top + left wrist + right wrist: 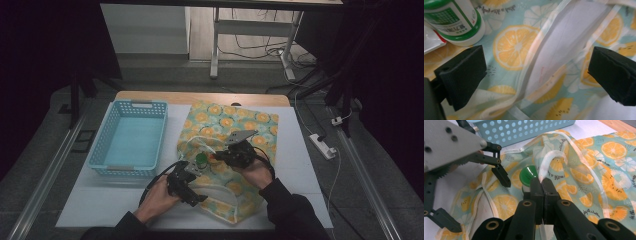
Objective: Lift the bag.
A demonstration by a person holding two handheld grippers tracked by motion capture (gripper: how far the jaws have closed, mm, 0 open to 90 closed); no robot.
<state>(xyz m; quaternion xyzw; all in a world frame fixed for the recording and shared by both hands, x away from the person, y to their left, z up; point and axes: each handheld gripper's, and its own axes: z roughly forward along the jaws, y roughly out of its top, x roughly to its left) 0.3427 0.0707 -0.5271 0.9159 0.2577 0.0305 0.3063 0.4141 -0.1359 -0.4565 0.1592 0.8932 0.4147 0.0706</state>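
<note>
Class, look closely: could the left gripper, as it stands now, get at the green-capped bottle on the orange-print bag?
Probably yes. The left gripper is open beside the bottle, with bare bag fabric between them. The right gripper pinches the bag's white strap close behind, which may crowd it.

The table (300,165) has a white top with a bare wooden strip along its far edge. A light blue perforated basket (129,138) stands on its left half, open side up. Just beside it to the right lies a cloth bag (250,125) printed with orange slices, spread flat, reaching from near the far edge to the near edge.
</note>
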